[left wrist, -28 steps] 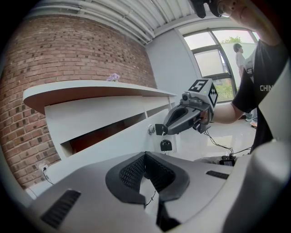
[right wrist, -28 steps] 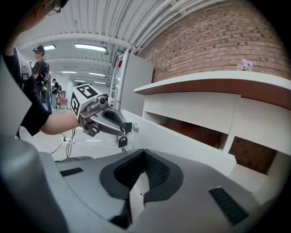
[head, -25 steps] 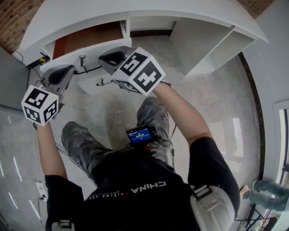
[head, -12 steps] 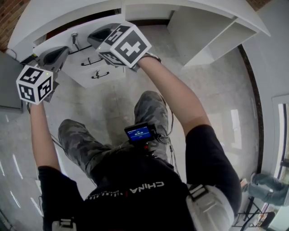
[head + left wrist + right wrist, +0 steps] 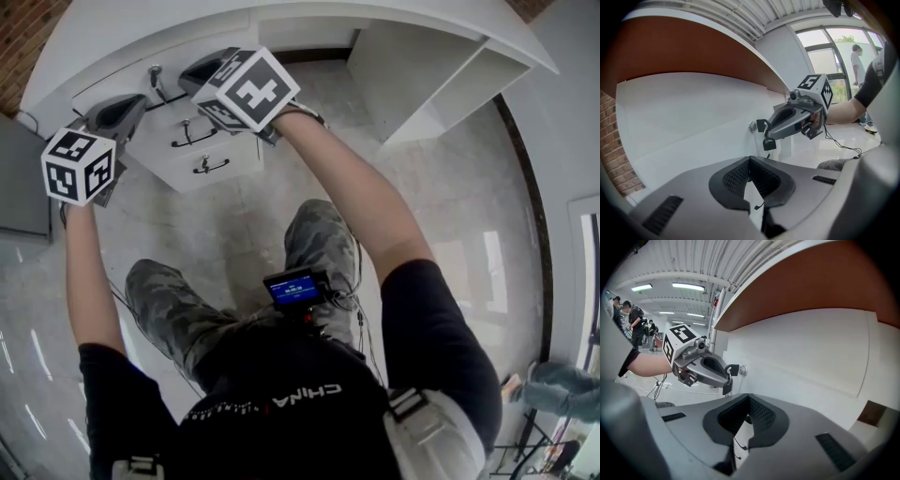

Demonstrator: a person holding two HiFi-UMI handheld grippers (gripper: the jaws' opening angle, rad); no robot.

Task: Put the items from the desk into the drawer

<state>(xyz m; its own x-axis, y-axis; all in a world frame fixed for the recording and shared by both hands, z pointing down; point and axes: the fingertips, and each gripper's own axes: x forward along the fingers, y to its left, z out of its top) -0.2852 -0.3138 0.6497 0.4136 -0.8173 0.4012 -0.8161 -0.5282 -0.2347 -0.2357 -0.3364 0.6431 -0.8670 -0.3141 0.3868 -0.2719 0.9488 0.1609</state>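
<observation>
The white top drawer (image 5: 112, 82) of the desk (image 5: 309, 14) stands closed, its front flush under the desktop. A lock (image 5: 155, 73) on that front carries a black key (image 5: 761, 125) with a second key (image 5: 768, 143) dangling from it. My left gripper (image 5: 139, 101) hovers just left of the lock, and my right gripper (image 5: 187, 71) just right of it. The left gripper view shows the right gripper (image 5: 797, 117) with its tip beside the key. The right gripper view shows the left gripper (image 5: 701, 366) close to the lock (image 5: 742, 370). Both my left gripper (image 5: 757, 206) and right gripper (image 5: 740, 437) are shut with nothing held.
Two lower drawers with dark handles (image 5: 192, 139) (image 5: 211, 166) sit below the top one. An open white shelf compartment (image 5: 427, 80) stands to the right under the desk. A brick wall (image 5: 28, 23) lies at the left. People stand far off in the room (image 5: 633, 315).
The top drawer, open a second ago with its brown inside showing, is now closed. Both grippers moved forward and up with it toward the desk.
</observation>
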